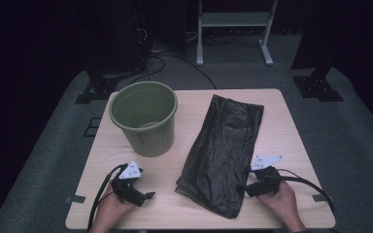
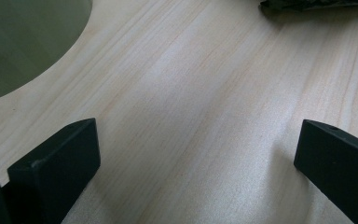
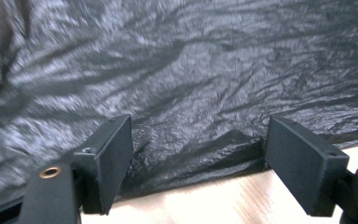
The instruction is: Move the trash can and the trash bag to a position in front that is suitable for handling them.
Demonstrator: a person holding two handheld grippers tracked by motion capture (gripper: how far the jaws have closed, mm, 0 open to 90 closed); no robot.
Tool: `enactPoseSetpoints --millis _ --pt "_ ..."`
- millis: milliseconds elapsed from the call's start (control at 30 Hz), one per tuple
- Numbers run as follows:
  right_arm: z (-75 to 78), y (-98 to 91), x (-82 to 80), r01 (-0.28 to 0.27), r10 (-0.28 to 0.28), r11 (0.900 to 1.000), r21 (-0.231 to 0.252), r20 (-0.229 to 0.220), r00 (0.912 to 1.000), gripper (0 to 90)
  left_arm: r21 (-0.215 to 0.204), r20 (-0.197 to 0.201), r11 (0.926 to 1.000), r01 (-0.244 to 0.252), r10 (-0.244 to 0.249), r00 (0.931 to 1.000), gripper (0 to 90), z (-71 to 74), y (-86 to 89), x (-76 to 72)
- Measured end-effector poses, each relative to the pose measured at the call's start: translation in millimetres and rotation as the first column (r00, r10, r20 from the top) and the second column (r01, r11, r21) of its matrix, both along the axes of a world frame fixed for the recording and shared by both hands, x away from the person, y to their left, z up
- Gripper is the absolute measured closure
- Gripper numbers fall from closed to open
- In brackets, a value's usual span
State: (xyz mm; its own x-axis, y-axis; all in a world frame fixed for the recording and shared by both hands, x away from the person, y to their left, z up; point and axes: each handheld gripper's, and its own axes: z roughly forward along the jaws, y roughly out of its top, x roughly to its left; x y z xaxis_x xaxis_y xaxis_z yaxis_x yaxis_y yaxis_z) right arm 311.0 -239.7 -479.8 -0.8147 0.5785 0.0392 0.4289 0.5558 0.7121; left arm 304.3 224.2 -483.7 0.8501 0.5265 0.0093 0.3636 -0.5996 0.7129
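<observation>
A crumpled black plastic bag point(image 1: 226, 145) lies flat on the wooden table point(image 1: 281, 111), right of centre. A green waste bin point(image 1: 145, 116) stands upright and empty at the back left. My right gripper point(image 1: 245, 187) rests at the bag's near right edge. In the right gripper view its jaws point(image 3: 198, 158) stand open, and the bag's edge point(image 3: 191, 70) rises in a small fold between them, clear of both pads. My left gripper point(image 1: 148, 195) sits near the front left, open over bare wood point(image 2: 196, 154), with the bin's wall point(image 2: 23, 42) to its left.
A corner of the bag point(image 2: 317, 3) shows at the top of the left gripper view. Beyond the table, a white metal frame point(image 1: 233, 19) and dark stands with cables sit on grey carpet. Bare wood lies between the bin and the bag.
</observation>
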Motion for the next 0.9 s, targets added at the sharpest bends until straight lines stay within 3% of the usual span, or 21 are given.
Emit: enactPoseSetpoints --millis 167,333,400,533,900 --pt "-0.1 -0.5 0.1 0.013 -0.012 0.9998 -0.015 0.031 0.9994 37.3 0.001 0.0 1.0 0.001 -0.001 1.0 0.0 0.0 0.0 0.0" --pt "1.3 -2.3 -1.6 0.0 0.001 1.0 -0.002 0.035 0.9994 65.4 0.001 0.0 1.0 0.0 0.0 1.0 0.0 0.0 0.0 0.0" --pt "2.0 -3.6 -0.8 -0.003 0.003 1.0 -0.001 0.026 0.9997 83.5 0.001 0.0 1.0 0.0 0.0 1.0 0.0 0.0 0.0 0.0" --pt "2.0 -3.8 0.2 -0.012 0.012 0.9999 0.006 0.014 0.9998 89.0 0.001 0.0 1.0 0.0 0.0 1.0 0.0 0.0 0.0 0.0" --pt "8.0 -13.5 -4.1 0.017 -0.017 0.9998 -0.01 0.029 0.9994 89.2 0.0 0.0 1.0 0.0 0.0 1.0 0.0 0.0 0.0 0.0"
